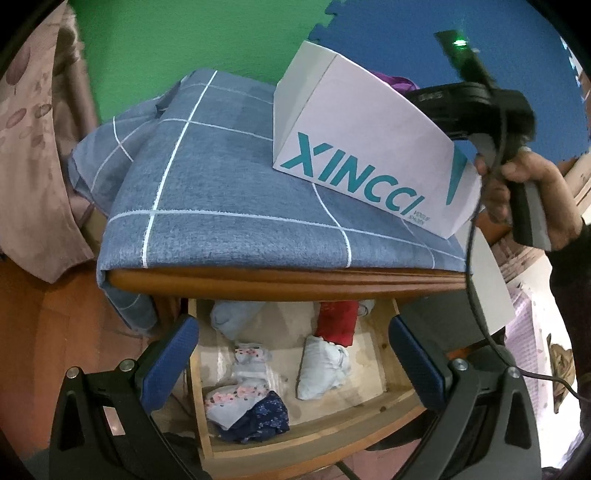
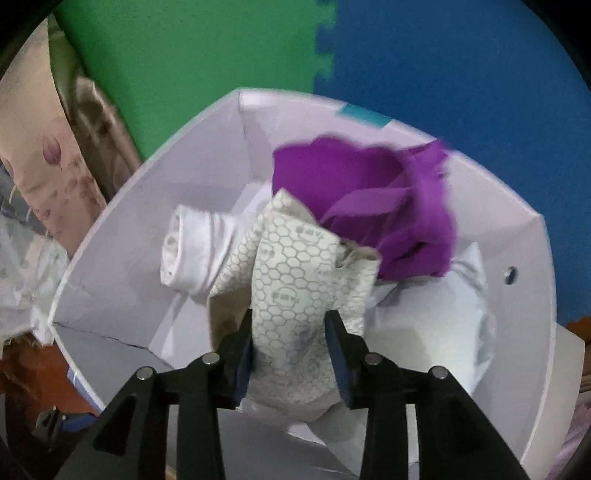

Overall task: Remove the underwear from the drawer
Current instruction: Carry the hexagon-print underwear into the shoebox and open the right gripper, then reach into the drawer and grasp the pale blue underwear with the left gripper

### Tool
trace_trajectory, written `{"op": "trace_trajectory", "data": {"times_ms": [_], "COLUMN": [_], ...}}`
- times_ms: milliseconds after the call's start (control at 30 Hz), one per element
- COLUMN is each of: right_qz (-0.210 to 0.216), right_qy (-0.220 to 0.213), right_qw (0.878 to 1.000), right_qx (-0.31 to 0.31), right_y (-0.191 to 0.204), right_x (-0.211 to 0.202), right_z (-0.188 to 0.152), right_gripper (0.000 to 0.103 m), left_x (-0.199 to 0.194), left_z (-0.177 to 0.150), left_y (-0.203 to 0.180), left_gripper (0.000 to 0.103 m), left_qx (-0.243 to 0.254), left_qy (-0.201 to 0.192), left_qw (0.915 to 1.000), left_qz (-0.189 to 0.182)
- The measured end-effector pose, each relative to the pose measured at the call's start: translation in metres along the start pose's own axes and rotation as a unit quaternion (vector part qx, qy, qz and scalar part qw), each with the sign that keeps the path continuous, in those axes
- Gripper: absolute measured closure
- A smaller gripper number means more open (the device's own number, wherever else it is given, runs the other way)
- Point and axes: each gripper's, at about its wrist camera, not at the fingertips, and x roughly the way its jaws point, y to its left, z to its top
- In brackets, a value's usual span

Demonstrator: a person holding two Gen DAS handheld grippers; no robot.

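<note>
The right gripper point(image 2: 290, 343) has its two blue-padded fingers point(image 2: 243, 354) pressed against either side of a cream honeycomb-printed piece of underwear point(image 2: 295, 295), holding it over the open white cardboard shoe box point(image 2: 110, 306). Inside that box, touching the held piece, lie a rolled white garment point(image 2: 192, 251) and a crumpled purple garment point(image 2: 373, 206), with a pale plastic-looking packet point(image 2: 443, 325) under them.

The left gripper point(image 1: 291, 354) hangs with its blue-padded fingers point(image 1: 173, 354) spread wide and nothing between them, above the open light wooden drawer point(image 1: 317, 439). In the drawer lie more small clothes: a white bundle point(image 1: 321, 365), a red folded piece point(image 1: 338, 321), a grey-blue roll point(image 1: 236, 314), pink-flowered white pieces point(image 1: 240, 391) and a navy floral piece point(image 1: 266, 417).

The drawer belongs to a brown wooden cabinet point(image 1: 280, 282) whose top is covered by a blue-grey cloth with white grid lines point(image 1: 229, 177); the box, lettered XINCCI in teal, stands on that cloth at the right. Behind are green foam mat tiles point(image 1: 177, 40) and blue foam mat tiles point(image 1: 406, 33), a beige flowered curtain point(image 1: 33, 155) at the left, and a reddish wooden floor point(image 1: 51, 332) below.
</note>
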Motion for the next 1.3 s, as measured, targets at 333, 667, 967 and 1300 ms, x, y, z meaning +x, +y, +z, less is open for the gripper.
{"op": "trace_trajectory", "data": {"times_ms": [333, 667, 967, 1300], "right_qz": [-0.008, -0.117, -0.133, -0.098], "right_qy": [-0.317, -0.299, -0.338, -0.322], "right_qw": [0.948, 0.944, 0.924, 0.933], "right_qx": [0.032, 0.075, 0.121, 0.125], "right_y": [-0.069, -0.154, -0.167, -0.171], "right_x": [-0.158, -0.163, -0.184, -0.173], "right_z": [-0.154, -0.302, -0.332, -0.331], "right_gripper": [0.037, 0.037, 0.019, 0.019], "left_x": [0.009, 0.058, 0.127, 0.197], "left_z": [-0.005, -0.03, -0.055, -0.085], "left_y": [-0.012, -0.051, -0.081, -0.125], "left_gripper": [0.001, 0.001, 0.001, 0.002], "left_qx": [0.039, 0.094, 0.109, 0.232], "left_qy": [0.025, 0.109, 0.194, 0.27], "left_qw": [0.9988, 0.9894, 0.9746, 0.9327], "left_qz": [0.016, 0.019, 0.027, 0.058]}}
